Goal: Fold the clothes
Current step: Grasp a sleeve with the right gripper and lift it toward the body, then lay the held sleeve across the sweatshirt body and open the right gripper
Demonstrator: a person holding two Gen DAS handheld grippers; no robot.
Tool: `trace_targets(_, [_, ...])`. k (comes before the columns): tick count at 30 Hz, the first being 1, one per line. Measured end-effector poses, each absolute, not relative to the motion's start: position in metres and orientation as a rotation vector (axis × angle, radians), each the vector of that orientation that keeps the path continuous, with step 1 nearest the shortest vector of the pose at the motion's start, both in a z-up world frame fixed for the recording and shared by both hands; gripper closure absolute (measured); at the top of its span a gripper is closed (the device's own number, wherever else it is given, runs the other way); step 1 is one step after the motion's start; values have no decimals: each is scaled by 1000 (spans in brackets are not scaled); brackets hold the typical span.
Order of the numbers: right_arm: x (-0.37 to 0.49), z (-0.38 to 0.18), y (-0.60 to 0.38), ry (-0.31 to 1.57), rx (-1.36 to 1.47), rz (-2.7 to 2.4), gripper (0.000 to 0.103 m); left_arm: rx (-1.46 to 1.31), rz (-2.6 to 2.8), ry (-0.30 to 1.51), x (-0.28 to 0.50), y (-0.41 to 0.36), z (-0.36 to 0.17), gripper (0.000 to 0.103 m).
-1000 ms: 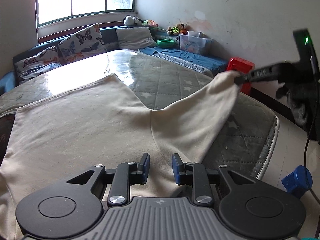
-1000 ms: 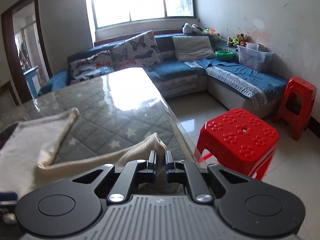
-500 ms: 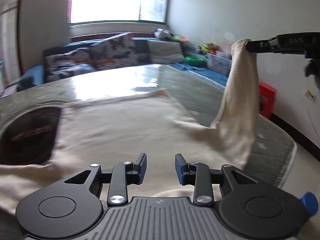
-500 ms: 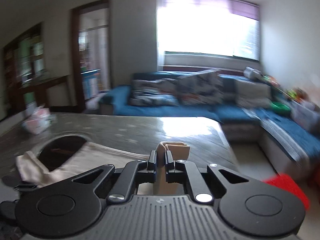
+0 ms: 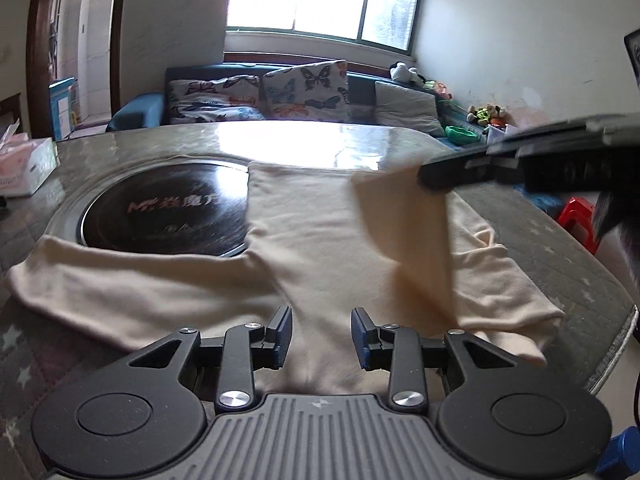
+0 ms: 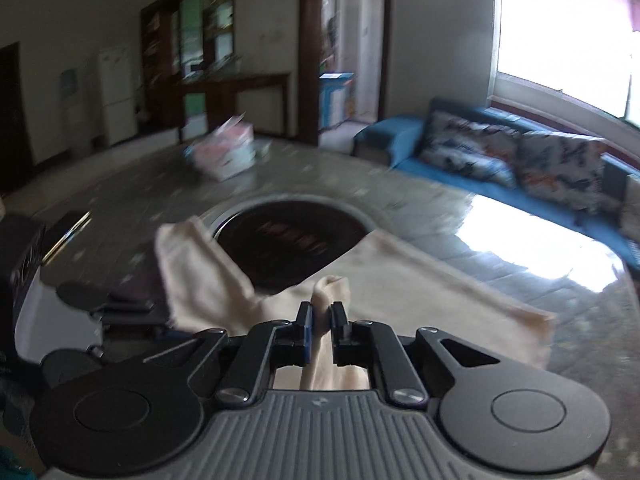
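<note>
Carrying one sleeve of the cream long-sleeved cotton top inward, I am pinching its cuff in my right gripper; my left gripper is gaping empty above the hem. I should lay it flat, beside the round black cooktop, whose red lettering is unreadable.

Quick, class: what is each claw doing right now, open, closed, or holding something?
Left claw: open, holding nothing, over the cream garment.
Right claw: closed on a bunched sleeve end of that garment.
</note>
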State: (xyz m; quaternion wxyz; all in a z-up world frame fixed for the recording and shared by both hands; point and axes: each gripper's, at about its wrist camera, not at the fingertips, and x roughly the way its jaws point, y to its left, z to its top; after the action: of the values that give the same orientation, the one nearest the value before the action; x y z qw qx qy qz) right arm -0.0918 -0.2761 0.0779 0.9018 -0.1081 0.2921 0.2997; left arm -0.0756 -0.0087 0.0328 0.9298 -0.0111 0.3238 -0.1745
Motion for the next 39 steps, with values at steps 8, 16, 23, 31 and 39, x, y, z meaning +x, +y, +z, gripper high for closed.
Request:
trace_targets(8, [-100,60,-303,676,-243,577,91,-18,-348,624,-77,-7,44,68])
trace_targets(16, [-113,7,-358,832,-246,446,91,9,-320,626,-64,-13,41,68])
trace_targets(23, [-106,19,-375,773,-263,450,78,-7,-186,667,-51,20,31,68])
trace_targets(31, [-67,18,-363,753,-426,573,69,5,-140,699,-44,30,22,68])
trace_targets(39, [-56,14,-372,822,-407,644,98,17,-120,700,-39,25,20,67])
